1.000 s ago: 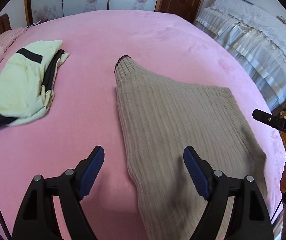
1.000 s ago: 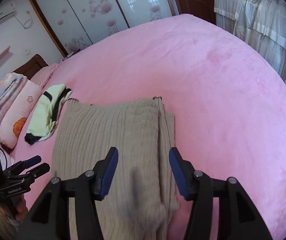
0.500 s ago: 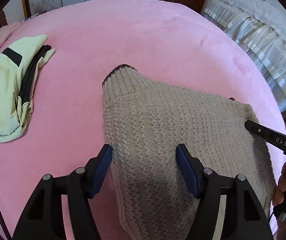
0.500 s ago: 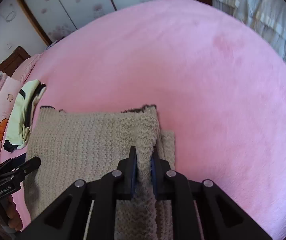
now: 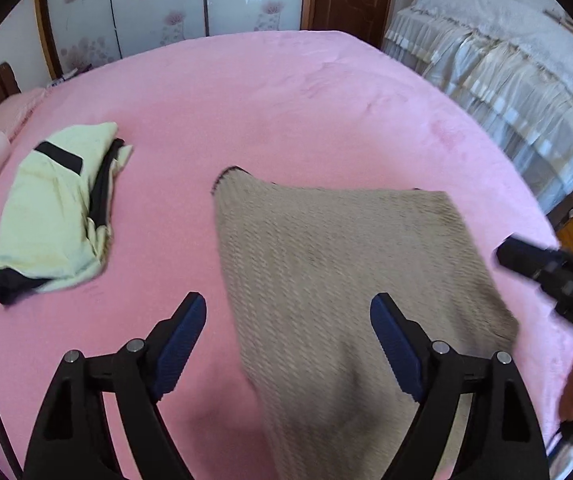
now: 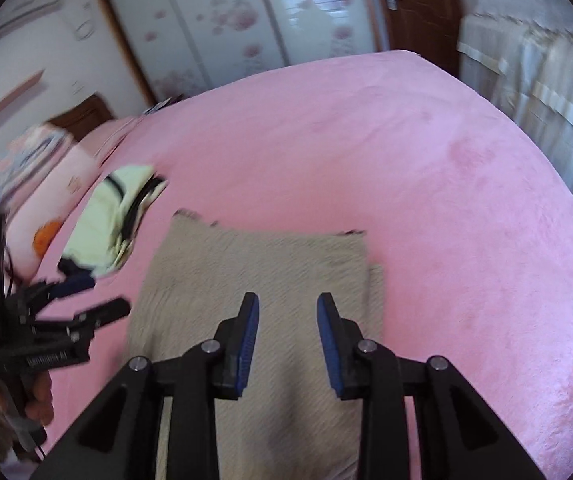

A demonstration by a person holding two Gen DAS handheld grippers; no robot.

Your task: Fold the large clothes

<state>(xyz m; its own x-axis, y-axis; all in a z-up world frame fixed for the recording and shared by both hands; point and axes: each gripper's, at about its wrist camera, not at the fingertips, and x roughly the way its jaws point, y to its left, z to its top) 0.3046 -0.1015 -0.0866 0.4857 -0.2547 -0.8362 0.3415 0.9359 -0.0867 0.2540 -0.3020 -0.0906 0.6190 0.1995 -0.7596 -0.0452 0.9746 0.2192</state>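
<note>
Both jaws were spread and gripped nothing. Your left gripper (image 5: 288,330) had its blue pads wide apart at the bottom of the left view, above the near end of the sweater and clear of the knit. Your right gripper (image 6: 287,330) had a narrower gap, pads also off the fabric, at the lower centre of the right view.

Largest first: the pink bed (image 5: 286,100) filled most of both frames. You had the beige knit sweater (image 5: 346,272) lying flat on it, centre to lower right in the left view and lower centre in the right view (image 6: 254,272). It was folded: a second layer edge showed along its right side in the right view, and a dark-trimmed edge ran across its far end.

A pale yellow garment with black trim (image 5: 54,216) lay folded at the left of the left view, well apart from the sweater. A pink pillow (image 6: 62,184) sat at the left edge of the right view, just beyond that garment.

The right view was motion-blurred, so fine detail there was unclear.
</note>
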